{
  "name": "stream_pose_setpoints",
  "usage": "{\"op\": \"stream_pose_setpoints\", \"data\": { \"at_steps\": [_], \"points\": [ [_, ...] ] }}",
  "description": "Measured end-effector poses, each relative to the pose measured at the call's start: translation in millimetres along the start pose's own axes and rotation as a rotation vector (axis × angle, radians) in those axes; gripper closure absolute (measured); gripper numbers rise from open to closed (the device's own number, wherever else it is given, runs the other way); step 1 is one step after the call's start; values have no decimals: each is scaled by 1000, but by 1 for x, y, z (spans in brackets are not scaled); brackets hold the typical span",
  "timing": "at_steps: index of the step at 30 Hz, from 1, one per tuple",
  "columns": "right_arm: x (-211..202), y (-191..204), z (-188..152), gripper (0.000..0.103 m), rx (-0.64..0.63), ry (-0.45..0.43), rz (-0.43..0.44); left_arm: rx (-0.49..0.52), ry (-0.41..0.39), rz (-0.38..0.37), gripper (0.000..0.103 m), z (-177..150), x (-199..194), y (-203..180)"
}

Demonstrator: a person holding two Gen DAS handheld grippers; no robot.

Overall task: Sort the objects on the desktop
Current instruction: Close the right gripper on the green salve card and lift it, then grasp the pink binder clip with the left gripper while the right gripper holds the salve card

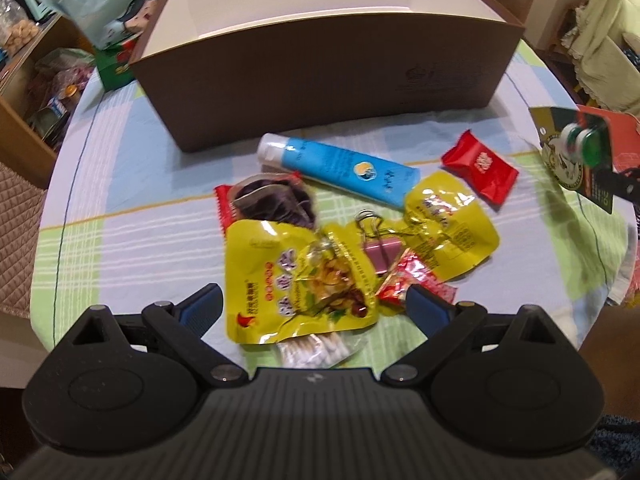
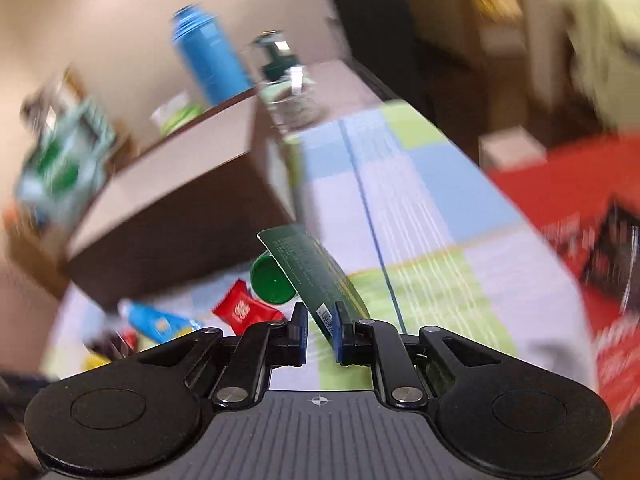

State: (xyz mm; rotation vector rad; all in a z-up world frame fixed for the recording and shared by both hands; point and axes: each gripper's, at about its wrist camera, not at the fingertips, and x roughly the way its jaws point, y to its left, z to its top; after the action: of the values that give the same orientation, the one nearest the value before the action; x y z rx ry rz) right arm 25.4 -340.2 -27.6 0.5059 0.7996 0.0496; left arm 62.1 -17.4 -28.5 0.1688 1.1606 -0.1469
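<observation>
1. Seen only from the left wrist: a heap of desktop things on the green-and-blue checked tablecloth (image 1: 120, 184), in front of the brown open-topped cardboard box (image 1: 320, 92) — two yellow foil snack packets (image 1: 296, 284), a pink binder clip (image 1: 386, 254), a blue-and-white tube (image 1: 340, 168), a red wrapped sweet (image 1: 480, 172).
2. Left gripper (image 1: 316, 300) spread wide, empty, fingers either side of the nearer yellow packet, not touching it.
3. Seen best from the right wrist: right gripper (image 2: 320, 332) narrowed onto the lower edge of a dark green printed card carrying round green discs (image 2: 316, 272), lifted clear of the cloth.
4. Card's long axis running away from the right gripper, tilted up and left toward the box; disc face turned left.
5. Same card visible at the far right of the left view, well apart from the heap.
6. Right view heavily blurred; background shapes unclear.
</observation>
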Motion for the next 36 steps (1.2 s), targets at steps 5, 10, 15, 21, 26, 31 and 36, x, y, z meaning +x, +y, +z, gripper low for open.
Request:
{"op": "stream_pose_setpoints", "data": {
  "at_steps": [5, 10, 15, 21, 26, 31, 36],
  "points": [
    [5, -44, -4, 91, 213, 75, -31, 22, -1, -8, 6, 2, 1, -9],
    [7, -66, -13, 90, 235, 180, -69, 36, 1, -10, 6, 3, 1, -16],
    [-4, -47, -17, 71, -24, 280, -148, 46, 5, -11, 6, 4, 2, -22],
    [-28, -42, -21, 71, -182, 222, -284, 48, 9, -12, 6, 5, 3, -28],
    [-28, -41, -16, 71, -283, 147, -312, 53, 20, -18, 6, 4, 5, -32],
    [-17, -36, -17, 71, -307, 146, -277, 54, 25, -16, 6, 2, 7, -34],
    [-7, -25, -6, 71, -296, 162, -231, 37, 31, -1, 6, -1, 7, -30]
  ]
}}
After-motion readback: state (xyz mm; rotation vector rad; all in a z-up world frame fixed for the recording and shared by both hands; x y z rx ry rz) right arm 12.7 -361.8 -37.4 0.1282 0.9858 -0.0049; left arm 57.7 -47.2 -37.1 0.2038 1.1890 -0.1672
